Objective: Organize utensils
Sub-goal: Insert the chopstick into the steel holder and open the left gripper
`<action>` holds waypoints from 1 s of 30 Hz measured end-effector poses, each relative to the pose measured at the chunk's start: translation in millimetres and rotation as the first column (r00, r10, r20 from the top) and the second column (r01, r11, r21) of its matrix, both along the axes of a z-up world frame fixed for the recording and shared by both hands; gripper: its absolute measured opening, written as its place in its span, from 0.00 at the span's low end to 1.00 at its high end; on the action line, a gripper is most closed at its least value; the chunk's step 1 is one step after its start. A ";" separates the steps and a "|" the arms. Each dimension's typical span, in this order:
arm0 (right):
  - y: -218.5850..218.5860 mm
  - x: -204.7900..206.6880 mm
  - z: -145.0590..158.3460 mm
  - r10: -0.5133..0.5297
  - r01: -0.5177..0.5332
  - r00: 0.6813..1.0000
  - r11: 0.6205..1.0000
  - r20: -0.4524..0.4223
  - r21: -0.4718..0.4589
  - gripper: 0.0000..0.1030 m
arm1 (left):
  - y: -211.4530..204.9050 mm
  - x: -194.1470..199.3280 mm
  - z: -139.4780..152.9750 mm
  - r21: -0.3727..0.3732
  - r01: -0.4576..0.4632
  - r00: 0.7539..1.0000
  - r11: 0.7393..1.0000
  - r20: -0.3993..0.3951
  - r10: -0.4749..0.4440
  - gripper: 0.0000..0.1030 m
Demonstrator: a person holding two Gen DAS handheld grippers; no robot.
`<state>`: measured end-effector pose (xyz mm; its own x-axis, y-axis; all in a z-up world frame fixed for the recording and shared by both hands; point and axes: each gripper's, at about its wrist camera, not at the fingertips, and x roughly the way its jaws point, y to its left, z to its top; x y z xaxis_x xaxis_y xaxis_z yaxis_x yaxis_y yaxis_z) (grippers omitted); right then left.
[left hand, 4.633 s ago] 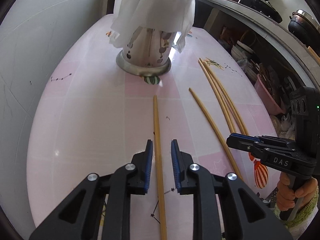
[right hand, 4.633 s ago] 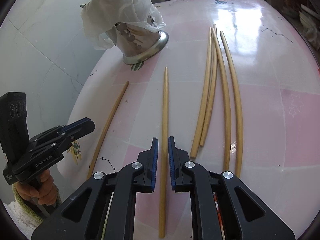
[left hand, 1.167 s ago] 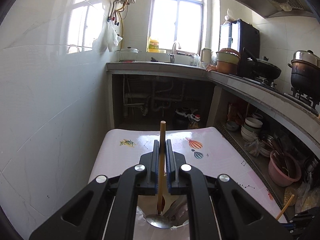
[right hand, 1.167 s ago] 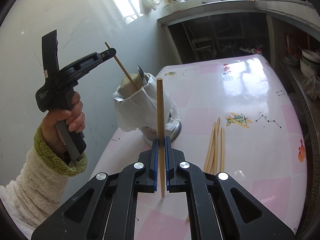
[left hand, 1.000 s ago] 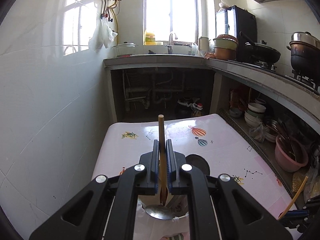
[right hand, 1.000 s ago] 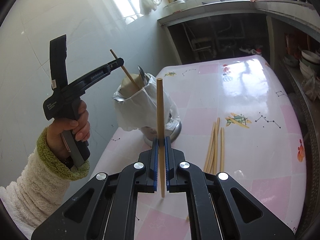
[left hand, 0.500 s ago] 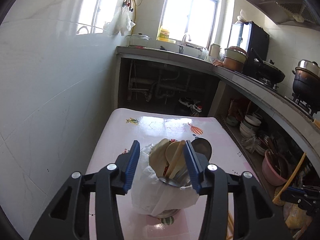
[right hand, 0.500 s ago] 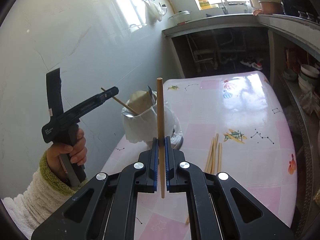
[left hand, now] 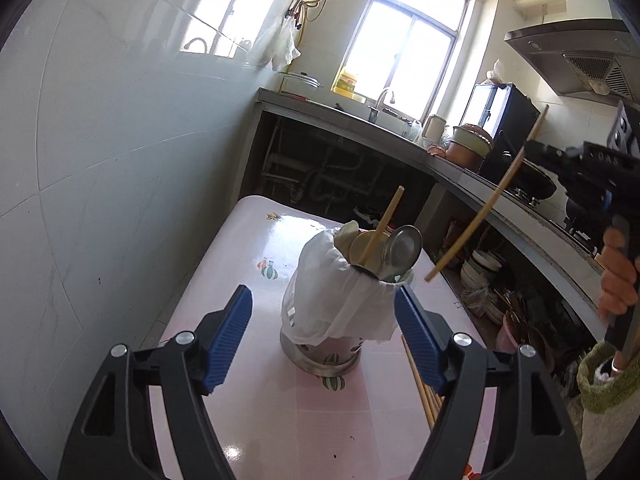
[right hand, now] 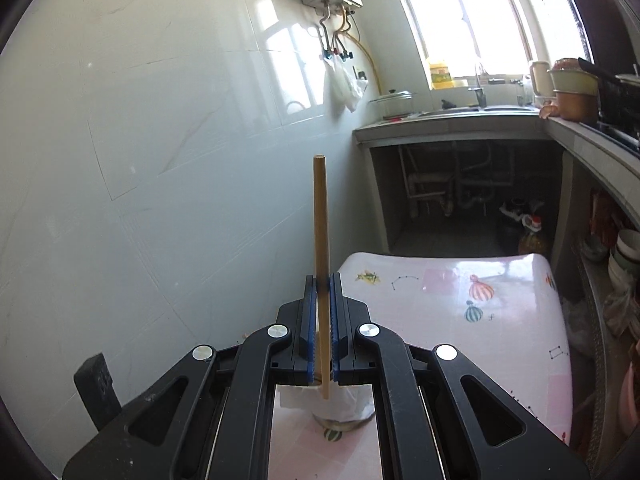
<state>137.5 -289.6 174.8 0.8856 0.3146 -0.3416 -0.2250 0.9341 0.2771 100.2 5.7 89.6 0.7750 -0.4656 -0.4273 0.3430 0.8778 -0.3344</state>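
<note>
A metal utensil holder (left hand: pixel 340 312) wrapped in white plastic stands on the pink table (left hand: pixel 240 272). It holds spoons and one wooden chopstick (left hand: pixel 382 226) leaning out of it. My left gripper (left hand: pixel 322 324) is open and empty, its jaws wide on either side of the holder, drawn back from it. My right gripper (right hand: pixel 321 280) is shut on a wooden chopstick (right hand: pixel 321 232), held upright above the holder (right hand: pixel 340 408). In the left wrist view that chopstick (left hand: pixel 480 208) slants down toward the holder's right rim, its tip just beside it.
Several more chopsticks (left hand: pixel 420 384) lie on the table to the right of the holder. A tiled wall (left hand: pixel 100 160) runs along the table's left side. A counter (left hand: pixel 460 176) with pots, a sink and a stove runs behind and to the right.
My left gripper has let go of its chopstick into the holder, opened wide and drawn back. My right gripper has carried its chopstick up and over the holder.
</note>
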 end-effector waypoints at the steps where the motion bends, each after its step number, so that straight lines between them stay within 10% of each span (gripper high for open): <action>1: 2.7 7.2 1.1 -0.009 0.010 1.000 1.000 0.011 -0.013 0.04 | -0.3 -3.2 -3.4 0.004 0.001 1.000 1.000 -0.001 -0.001 0.71; 30: 90.2 67.2 -117.5 0.050 -0.120 0.978 0.930 -0.204 -0.347 0.04 | -9.8 -7.3 -36.4 0.080 0.041 0.999 0.996 -0.025 -0.039 0.78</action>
